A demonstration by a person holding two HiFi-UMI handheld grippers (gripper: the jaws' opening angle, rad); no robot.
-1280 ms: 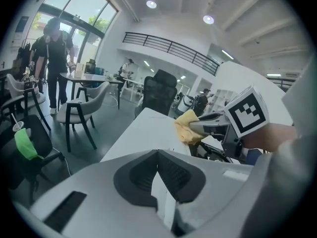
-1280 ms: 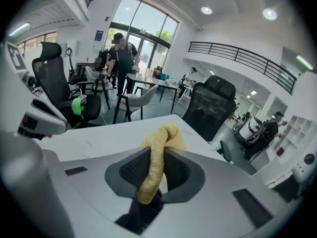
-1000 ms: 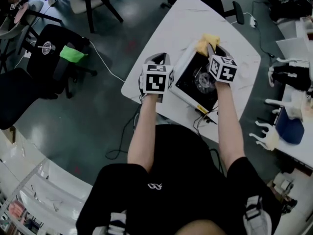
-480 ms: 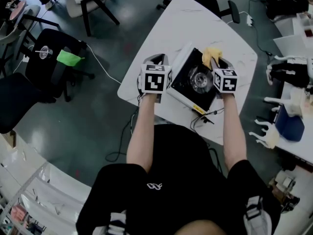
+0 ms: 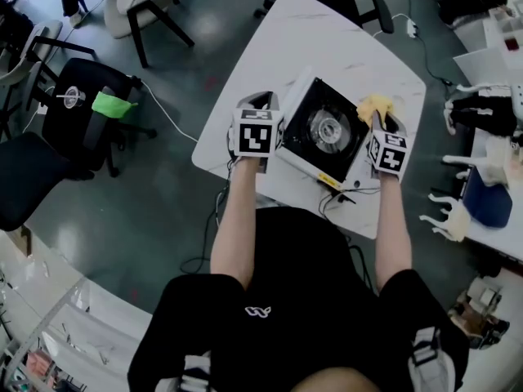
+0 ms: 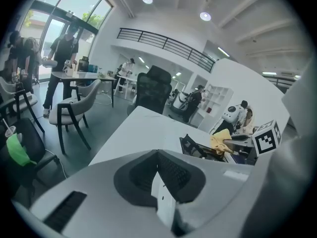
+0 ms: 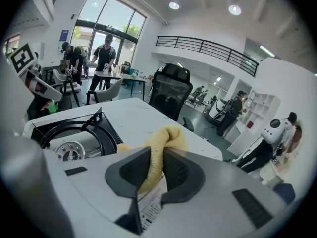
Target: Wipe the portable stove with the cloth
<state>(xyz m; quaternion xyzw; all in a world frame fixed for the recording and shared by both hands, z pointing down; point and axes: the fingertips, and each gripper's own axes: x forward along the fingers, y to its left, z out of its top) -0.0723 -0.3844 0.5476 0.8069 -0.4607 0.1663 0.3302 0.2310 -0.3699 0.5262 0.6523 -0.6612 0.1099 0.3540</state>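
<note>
Nearest, at 6 o'clock: two bare forearms (image 5: pixel 237 219) reaching out of black sleeves to a white tabletop (image 5: pixel 319 39).

At the end of the left one, the left gripper (image 5: pixel 261 103), low and just beside the portable stove (image 5: pixel 304 137) at its 9 o'clock edge. Fingers (image 6: pixel 174 171) pressed together, nothing between them. Touching the stove's white casing or not: hard to tell.

At the end of the right one, the right gripper (image 5: pixel 384 124), at the stove's 3 o'clock side. Fingers (image 7: pixel 181 168) only a narrow way apart, pinching a fold of the yellow cloth (image 7: pixel 159 144). Cloth bunched up past the fingertips, at the stove's right rim toward 2 o'clock, clear of the round burner (image 5: pixel 330 128) in the middle of the black top.

Stove at an angle on the tabletop, one corner toward 12 o'clock. At its 6 o'clock, a dark cable (image 5: pixel 347 196) by the near tabletop edge.

Beyond the tabletop's far end, at 12 o'clock on the floor, a black office chair (image 5: pixel 359 2). Well off at 9 o'clock, another dark chair (image 5: pixel 94 68) with a green thing (image 5: pixel 109 104) on it.
</note>
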